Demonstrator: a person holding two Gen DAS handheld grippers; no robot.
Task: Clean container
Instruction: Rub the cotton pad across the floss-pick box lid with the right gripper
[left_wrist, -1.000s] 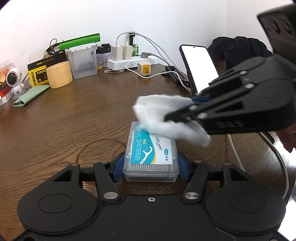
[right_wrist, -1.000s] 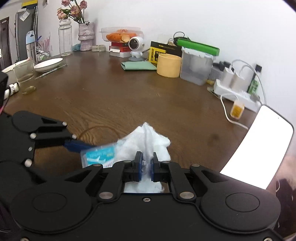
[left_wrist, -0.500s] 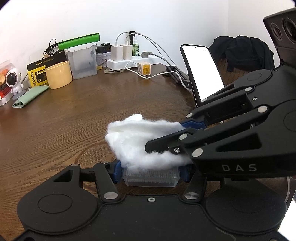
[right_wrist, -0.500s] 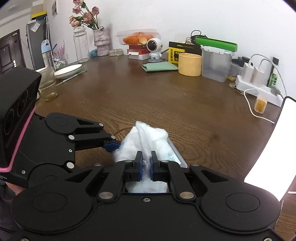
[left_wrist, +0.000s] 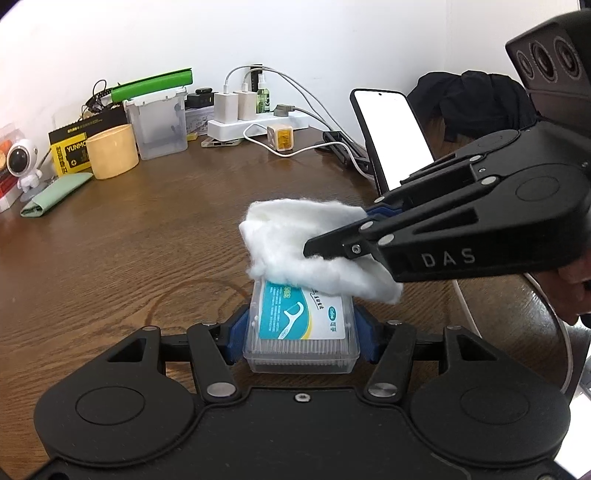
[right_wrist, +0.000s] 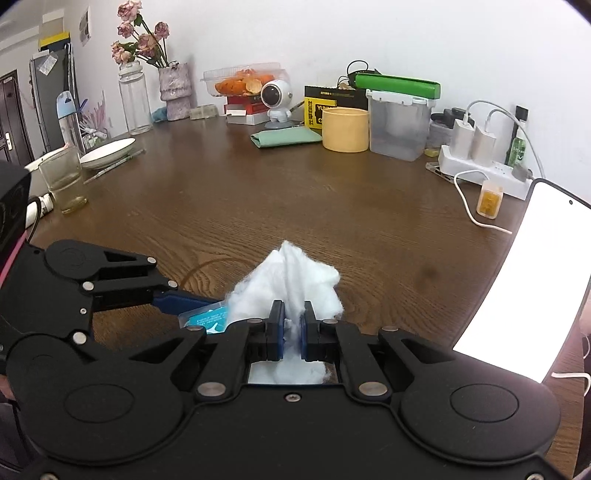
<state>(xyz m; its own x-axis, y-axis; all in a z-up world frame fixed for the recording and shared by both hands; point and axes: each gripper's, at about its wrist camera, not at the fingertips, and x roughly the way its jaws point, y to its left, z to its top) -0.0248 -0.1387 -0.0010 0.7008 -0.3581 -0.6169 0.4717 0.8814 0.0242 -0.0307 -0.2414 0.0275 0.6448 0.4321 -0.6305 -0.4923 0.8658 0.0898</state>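
The clear floss-pick container (left_wrist: 301, 332) is clenched between the blue pads of the left tongs (left_wrist: 301, 330), resting on the wooden surface (left_wrist: 129, 258). Just beyond, a white cotton wad (left_wrist: 295, 240) is gripped tight in the right tongs (right_wrist: 291, 328) and pressed on the lid's far edge. The wad could probably be snagged and torn, or the container levered out sideways by too hard a stroke.

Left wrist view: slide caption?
Left gripper clamps floss-pick box; right gripper wipes its lid with white cotton pad.
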